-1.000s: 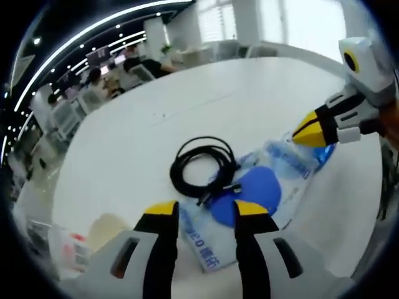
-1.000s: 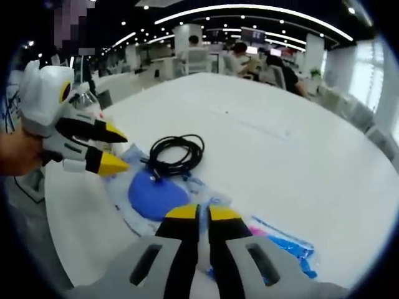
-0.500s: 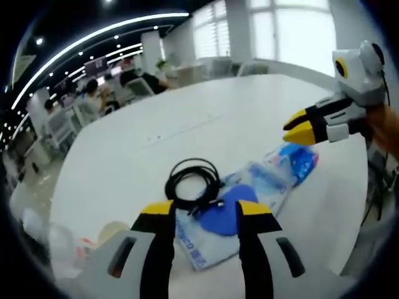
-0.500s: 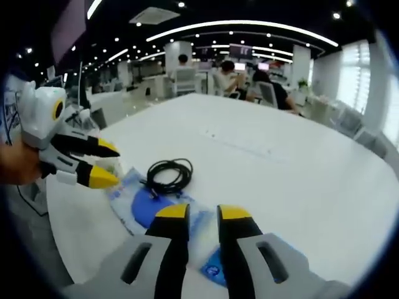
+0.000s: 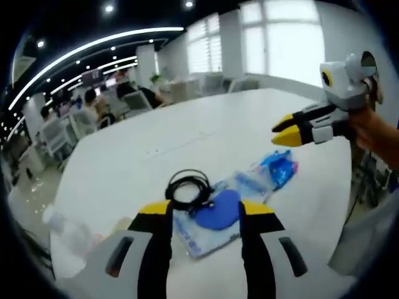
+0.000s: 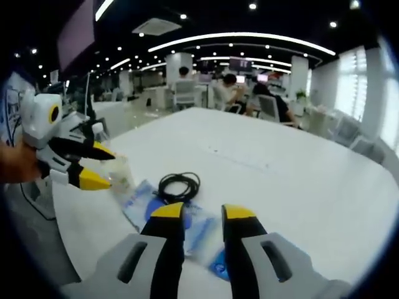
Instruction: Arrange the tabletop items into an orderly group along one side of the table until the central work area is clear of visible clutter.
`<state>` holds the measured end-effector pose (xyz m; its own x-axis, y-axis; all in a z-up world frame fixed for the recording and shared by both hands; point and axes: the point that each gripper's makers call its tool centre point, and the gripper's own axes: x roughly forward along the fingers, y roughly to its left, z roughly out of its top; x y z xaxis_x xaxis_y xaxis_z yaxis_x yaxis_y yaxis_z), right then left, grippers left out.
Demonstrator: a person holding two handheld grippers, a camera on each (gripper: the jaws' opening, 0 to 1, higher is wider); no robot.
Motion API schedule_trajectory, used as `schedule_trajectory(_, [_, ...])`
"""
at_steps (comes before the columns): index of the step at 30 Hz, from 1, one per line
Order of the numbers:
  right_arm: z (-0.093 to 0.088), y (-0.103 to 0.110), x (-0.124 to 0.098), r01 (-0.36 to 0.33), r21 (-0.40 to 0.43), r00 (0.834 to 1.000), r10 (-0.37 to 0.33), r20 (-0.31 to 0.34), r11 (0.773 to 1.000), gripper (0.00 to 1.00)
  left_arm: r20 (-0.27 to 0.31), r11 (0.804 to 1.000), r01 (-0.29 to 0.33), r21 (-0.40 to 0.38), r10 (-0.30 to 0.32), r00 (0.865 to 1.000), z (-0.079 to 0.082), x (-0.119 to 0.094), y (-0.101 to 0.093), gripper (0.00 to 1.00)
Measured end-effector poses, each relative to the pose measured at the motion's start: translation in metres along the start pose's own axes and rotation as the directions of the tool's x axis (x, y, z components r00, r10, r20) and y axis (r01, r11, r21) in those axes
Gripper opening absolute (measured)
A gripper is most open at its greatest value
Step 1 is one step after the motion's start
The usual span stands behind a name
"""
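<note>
- Left gripper view, far L near table [image 5: 249, 124] edge: clear plastic bottle [image 5: 65, 233], blurred; prob. light, slick, would roll. Grip round the body.
- L gripper [image 5: 205, 212]: jaws apart, nothing between, held above the table.
- Just beyond its tips: coiled black cable [image 5: 189, 189], partly on a clear plastic pouch [image 5: 202, 227] w/ blue round pad [image 5: 218, 210] inside. Cable looked light, floppy – pinch several loops at once or the coil would unwind.
- Pouch: thin, soft, slippery on the smooth top; take by an edge or slide it.
- R of that: smaller blue-printed packet [image 5: 277, 168], touching the pouch end; same handling.
- Far R: R gripper [image 5: 282, 129], in the air above the packet, tips nearly closed, empty. In right gripper view R gripper [image 6: 202, 213] jaws stood a little apart.
- Judgement: items sat bunched near one edge, centre bare.
</note>
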<state>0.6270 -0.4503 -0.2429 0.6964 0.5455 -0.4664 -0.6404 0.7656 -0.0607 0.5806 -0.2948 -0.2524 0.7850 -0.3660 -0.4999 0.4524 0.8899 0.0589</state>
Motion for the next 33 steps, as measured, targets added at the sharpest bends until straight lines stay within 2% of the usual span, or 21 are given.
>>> schedule_trajectory(9, [0.003, 0.018, -0.022, -0.01, 0.0, 1.0, 0.01, 0.023, 1.0, 0.28, 0.047, 0.998, 0.03, -0.063, -0.027, 0.999, -0.006, -0.035, -0.008, 0.43])
schedule_trajectory(14, [0.002, 0.031, -0.031, -0.023, 0.006, 0.999, 0.023, 0.036, 1.0, 0.29, 0.063, 0.996, 0.05, -0.078, -0.045, 0.997, -0.006, -0.047, -0.013, 0.45])
schedule_trajectory(21, [-0.003, 0.048, -0.042, -0.044, 0.011, 0.998, 0.043, 0.038, 0.999, 0.32, 0.063, 0.992, 0.081, -0.097, -0.075, 0.995, -0.012, -0.055, -0.022, 0.5])
schedule_trajectory(27, [-0.005, 0.053, -0.05, -0.046, 0.038, 0.998, 0.045, 0.047, 0.998, 0.36, 0.078, 0.984, 0.11, -0.141, -0.099, 0.992, -0.017, -0.061, -0.032, 0.55])
schedule_trajectory(33, [-0.012, 0.057, -0.052, -0.047, 0.059, 0.998, 0.044, 0.04, 0.997, 0.36, 0.101, 0.981, 0.115, -0.153, -0.1, 0.99, -0.019, -0.065, -0.035, 0.58])
